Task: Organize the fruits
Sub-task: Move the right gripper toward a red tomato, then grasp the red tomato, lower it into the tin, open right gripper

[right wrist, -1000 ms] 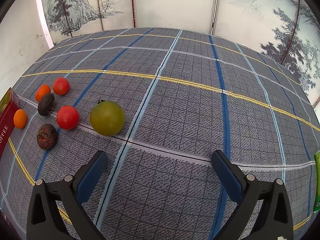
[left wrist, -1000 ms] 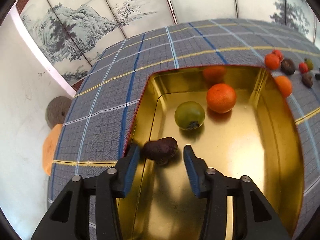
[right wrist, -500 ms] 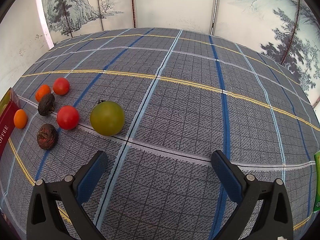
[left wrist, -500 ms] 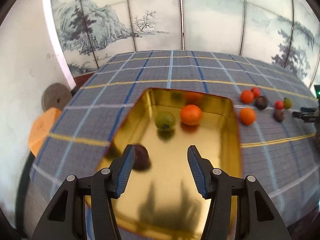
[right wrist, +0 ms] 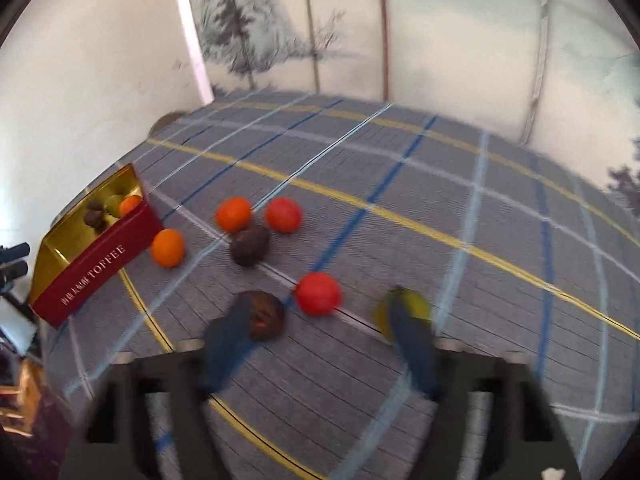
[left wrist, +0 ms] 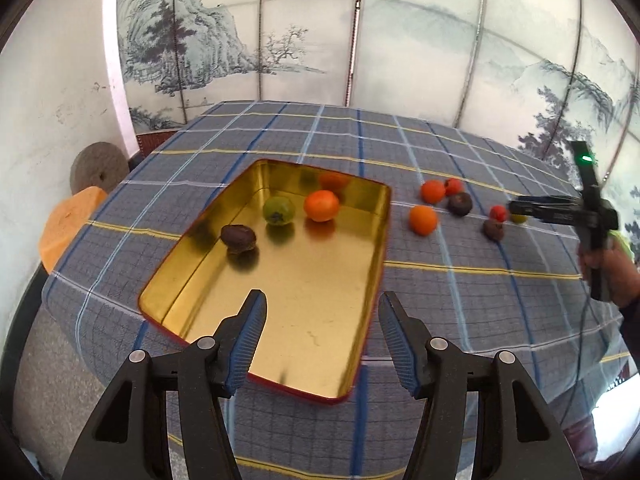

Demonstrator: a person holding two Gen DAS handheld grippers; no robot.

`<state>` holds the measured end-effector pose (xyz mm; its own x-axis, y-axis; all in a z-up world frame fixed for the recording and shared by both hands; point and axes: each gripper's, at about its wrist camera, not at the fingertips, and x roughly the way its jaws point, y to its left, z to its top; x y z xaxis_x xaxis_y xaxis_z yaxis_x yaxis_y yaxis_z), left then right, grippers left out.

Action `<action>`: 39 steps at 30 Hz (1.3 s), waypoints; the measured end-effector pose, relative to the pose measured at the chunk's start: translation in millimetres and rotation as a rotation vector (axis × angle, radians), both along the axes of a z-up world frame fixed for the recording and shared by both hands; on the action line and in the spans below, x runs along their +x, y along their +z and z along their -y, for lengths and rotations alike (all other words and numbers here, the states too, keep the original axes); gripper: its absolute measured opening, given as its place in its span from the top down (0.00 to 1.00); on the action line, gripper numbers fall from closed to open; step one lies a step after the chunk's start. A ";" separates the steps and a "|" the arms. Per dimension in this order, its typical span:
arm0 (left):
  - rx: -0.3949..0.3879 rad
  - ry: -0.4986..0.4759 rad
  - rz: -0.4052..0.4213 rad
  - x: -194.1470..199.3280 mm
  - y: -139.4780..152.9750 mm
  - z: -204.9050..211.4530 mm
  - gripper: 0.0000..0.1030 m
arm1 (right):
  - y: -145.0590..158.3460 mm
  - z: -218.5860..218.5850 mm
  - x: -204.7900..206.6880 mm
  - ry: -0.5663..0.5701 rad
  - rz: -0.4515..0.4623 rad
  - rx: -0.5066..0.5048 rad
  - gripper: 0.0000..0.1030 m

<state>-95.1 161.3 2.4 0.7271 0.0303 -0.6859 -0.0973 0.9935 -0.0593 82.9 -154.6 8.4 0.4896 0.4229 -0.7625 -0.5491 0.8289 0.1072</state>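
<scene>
Desk (left wrist: 460,280): tin (left wrist: 280,320) at left, holding three fruits (left wrist: 320,205) toward its far end. Six loose fruits (left wrist: 423,219) clustered on the cloth just right of the tin. Folding screen (left wrist: 420,52) behind the desk.

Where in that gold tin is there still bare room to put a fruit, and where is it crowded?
The near half of the tin is bare gold floor, from its near rim up to the dark fruit. The far end is crowded: dark fruit, green fruit and orange. Right of the tin, loose fruits cluster on the tablecloth.
</scene>
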 end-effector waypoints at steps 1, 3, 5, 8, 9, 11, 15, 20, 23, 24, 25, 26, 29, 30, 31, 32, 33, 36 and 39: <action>0.001 -0.006 0.003 -0.8 1.3 2.0 0.42 | -2.7 -4.7 2.3 0.004 -0.002 -0.011 0.52; -0.004 -0.025 0.003 -1.9 2.8 5.7 0.41 | -10.2 -13.6 8.3 -0.002 -0.010 -0.041 0.52; 0.001 -0.034 0.002 -2.5 3.0 8.4 0.41 | -15.4 -15.8 13.9 -0.025 -0.023 -0.055 0.52; -0.002 -0.044 -0.006 -1.9 1.3 11.6 0.41 | -25.2 -16.3 24.1 -0.046 -0.067 -0.067 0.52; -0.007 -0.045 -0.009 -1.6 0.2 11.7 0.41 | -29.4 -17.4 25.5 -0.049 -0.076 -0.078 0.52; -0.021 -0.043 -0.015 -0.7 -1.8 11.1 0.41 | -33.5 -18.8 27.3 -0.040 -0.088 -0.075 0.66; -0.052 -0.034 -0.009 -3.6 -2.1 7.4 0.41 | -34.7 -22.3 22.1 -0.038 -0.079 -0.108 0.70; -0.036 0.012 0.036 -18.4 3.3 1.3 0.41 | -5.2 -26.7 5.3 -0.027 -0.020 -0.066 0.70; -0.015 0.051 0.058 -28.7 5.6 -4.5 0.39 | 26.3 -51.3 -12.2 0.054 0.025 -0.001 0.70; -0.018 0.058 0.060 -30.6 5.9 -6.3 0.39 | 34.2 -63.5 -16.6 0.084 0.032 0.015 0.70; -0.020 0.070 0.062 -33.9 6.2 -9.3 0.39 | 43.2 -77.4 -23.2 0.125 0.038 0.037 0.70; -0.018 0.081 0.064 -35.9 6.6 -11.3 0.38 | 50.5 -92.5 -29.3 0.167 0.042 0.057 0.70; 0.003 0.122 0.063 -42.2 7.3 -19.1 0.30 | 59.7 -143.9 -46.5 0.287 0.029 0.088 0.70; 0.010 0.136 0.062 -44.8 7.0 -21.3 0.29 | 59.5 -159.5 -51.0 0.322 0.017 0.100 0.70; 0.016 0.151 0.059 -47.5 6.9 -24.0 0.27 | 57.4 -176.3 -55.4 0.355 0.002 0.109 0.70; 0.018 0.164 0.057 -50.5 6.5 -26.8 0.27 | 54.2 -193.1 -60.3 0.384 -0.010 0.111 0.70; 0.018 0.175 0.055 -52.8 6.3 -29.8 0.27 | 49.5 -211.2 -66.4 0.412 -0.022 0.106 0.70; 0.020 0.211 0.049 -59.7 5.1 -39.3 0.26 | 33.9 -250.4 -74.4 0.466 -0.059 0.095 0.70; 0.026 0.228 0.034 -64.5 2.5 -46.0 0.24 | 14.5 -285.2 -81.1 0.498 -0.093 0.053 0.70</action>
